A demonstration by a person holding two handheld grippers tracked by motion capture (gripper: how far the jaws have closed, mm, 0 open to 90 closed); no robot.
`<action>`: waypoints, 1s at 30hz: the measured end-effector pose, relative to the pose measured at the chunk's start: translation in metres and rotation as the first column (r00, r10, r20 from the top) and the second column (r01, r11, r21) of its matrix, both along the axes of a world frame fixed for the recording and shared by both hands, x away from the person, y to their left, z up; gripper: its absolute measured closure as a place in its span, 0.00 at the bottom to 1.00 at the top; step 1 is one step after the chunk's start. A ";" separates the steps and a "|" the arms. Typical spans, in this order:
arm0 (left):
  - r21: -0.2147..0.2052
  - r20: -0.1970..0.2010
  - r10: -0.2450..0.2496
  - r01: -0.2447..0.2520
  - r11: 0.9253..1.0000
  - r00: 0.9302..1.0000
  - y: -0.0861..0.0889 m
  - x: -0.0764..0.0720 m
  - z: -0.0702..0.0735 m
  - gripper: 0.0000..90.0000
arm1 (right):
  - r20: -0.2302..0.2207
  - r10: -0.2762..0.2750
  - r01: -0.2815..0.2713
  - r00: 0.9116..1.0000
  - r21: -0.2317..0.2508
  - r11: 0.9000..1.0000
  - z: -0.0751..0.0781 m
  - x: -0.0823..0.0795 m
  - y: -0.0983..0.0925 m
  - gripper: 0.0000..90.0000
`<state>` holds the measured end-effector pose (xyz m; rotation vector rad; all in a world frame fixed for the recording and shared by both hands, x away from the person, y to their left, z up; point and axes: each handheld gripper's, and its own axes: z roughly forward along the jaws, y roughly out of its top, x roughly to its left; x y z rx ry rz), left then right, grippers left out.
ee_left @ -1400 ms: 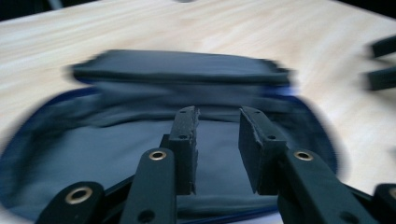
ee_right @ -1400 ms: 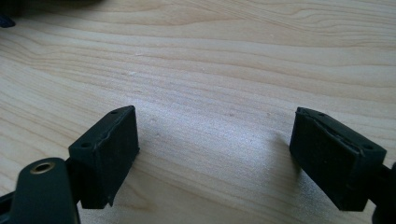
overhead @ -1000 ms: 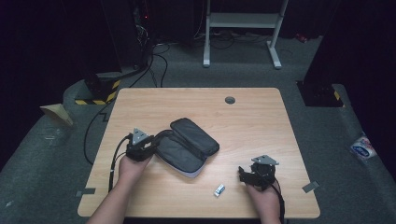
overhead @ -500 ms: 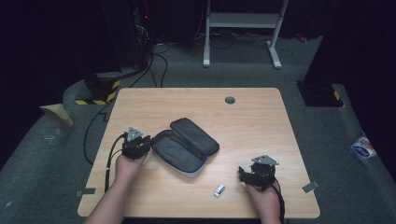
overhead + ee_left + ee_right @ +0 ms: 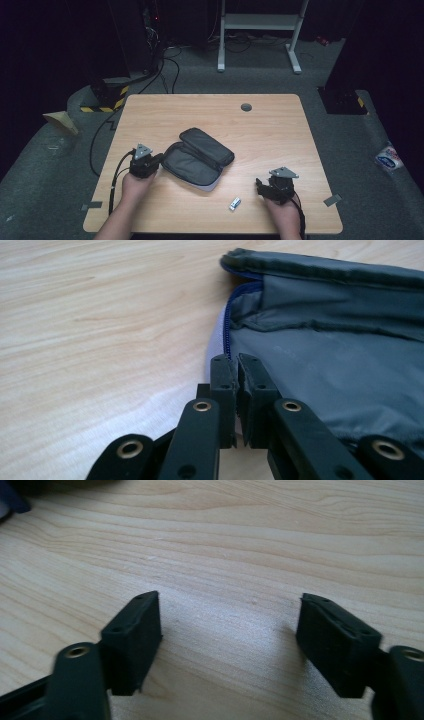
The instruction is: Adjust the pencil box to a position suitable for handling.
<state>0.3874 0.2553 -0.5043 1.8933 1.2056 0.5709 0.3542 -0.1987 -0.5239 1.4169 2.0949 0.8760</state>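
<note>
The wooden counter (image 5: pixel 270 125) carries everything, with a small dark round grommet (image 5: pixel 246 107) set in its far edge. Near the middle lies the grey pouch (image 5: pixel 199 158), unzipped and spread open, its lid half folded back toward the far right and its lining facing up. A blue zip (image 5: pixel 228 325) runs along its edge, seen close in the left gripper view.

The left gripper (image 5: pixel 159 159) sits at the left end of the pouch, held in the person's left hand (image 5: pixel 134 184), a cable trailing toward the near left. Its fingers (image 5: pixel 222 385) have come together and are clenched at the pouch's rim beside the zip; whether a fold of fabric is actually pinched between them is hard to make out from this angle.

The right gripper (image 5: pixel 260 185) rests on the counter at the near right, well apart from the pouch, in the right hand (image 5: pixel 284 215). Its fingers (image 5: pixel 134 630) stand apart with bare wood between them, having just been closing.

Between the pouch and the right gripper, on the near part of the counter, lies a small white object (image 5: pixel 234 203), too small to identify.
</note>
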 end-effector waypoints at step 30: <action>-0.056 0.078 -0.196 0.200 0.978 0.978 -0.049 -0.054 -0.003 0.76 | 0.092 0.191 -0.202 0.977 0.122 0.972 0.025 -0.027 0.043 0.44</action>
